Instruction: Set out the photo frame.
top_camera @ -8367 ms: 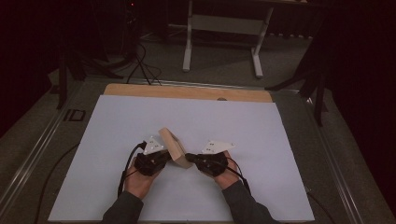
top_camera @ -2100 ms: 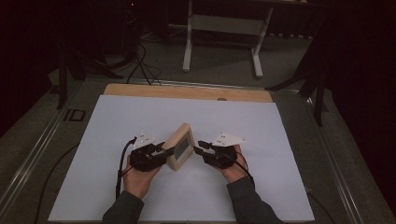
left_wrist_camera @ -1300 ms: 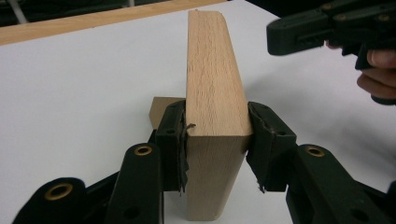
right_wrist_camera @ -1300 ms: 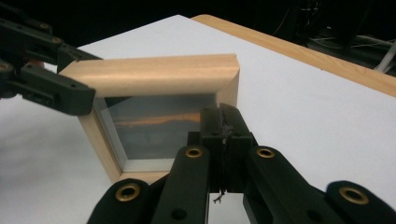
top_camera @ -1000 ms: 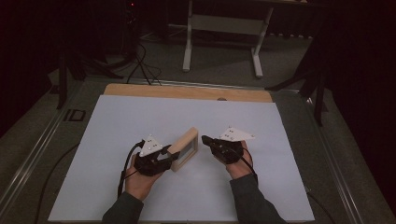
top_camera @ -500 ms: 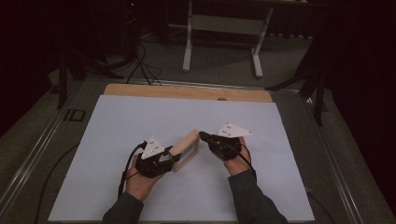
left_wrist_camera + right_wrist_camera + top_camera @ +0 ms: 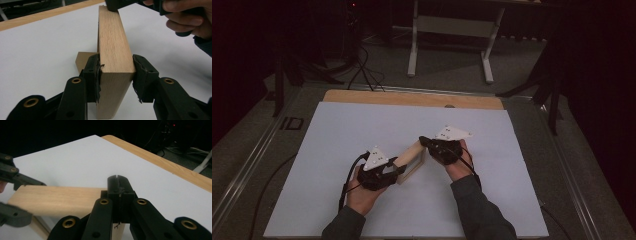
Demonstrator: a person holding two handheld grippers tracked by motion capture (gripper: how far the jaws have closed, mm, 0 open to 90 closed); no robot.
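1. While the left gripper (image 7: 116,75) pinches a pale, rectangular wooden frame (image 7: 411,161) between its pads, the piece stands tilted over the white table sheet (image 7: 362,125).
2. Right gripper (image 7: 119,192) — jaws pressed together — meets the frame's far end.

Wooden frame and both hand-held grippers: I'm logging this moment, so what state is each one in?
Wooden frame: lifted off the white table sheet, tilted.
Left hand-held gripper: shut on the frame's near end.
Right hand-held gripper: jaws shut together, tips at the frame's far end.
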